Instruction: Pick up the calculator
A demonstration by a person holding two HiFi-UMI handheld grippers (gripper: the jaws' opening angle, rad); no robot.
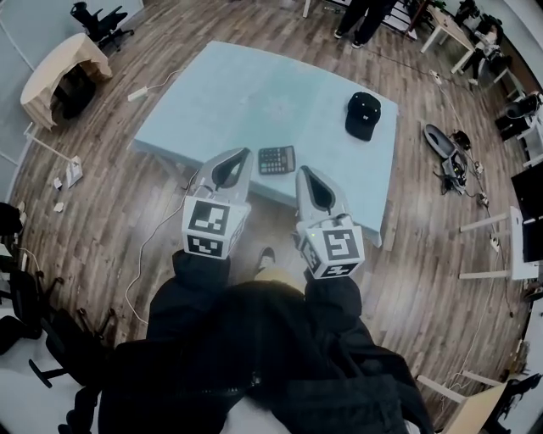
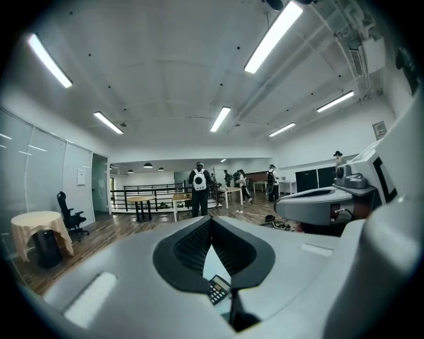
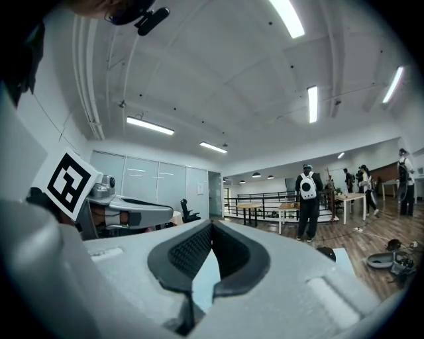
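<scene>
A dark calculator (image 1: 277, 159) lies flat near the front edge of the light blue table (image 1: 254, 93). My left gripper (image 1: 244, 153) is just left of it and my right gripper (image 1: 302, 171) just right of it, both held over the table's near edge. Neither one touches it. In the left gripper view the jaws (image 2: 211, 220) meet at their tips with nothing held, and the calculator (image 2: 217, 289) shows below through the gap between them. The right gripper (image 3: 211, 224) is shut too, and only the table top (image 3: 204, 278) shows through its gap.
A black cap (image 1: 363, 114) lies on the table's right part. A cloth-covered side table (image 1: 64, 72) and office chair (image 1: 100, 21) stand at the far left. A bag and cables (image 1: 445, 153) lie on the wooden floor to the right. A person with a white backpack (image 2: 199, 191) stands beyond the table.
</scene>
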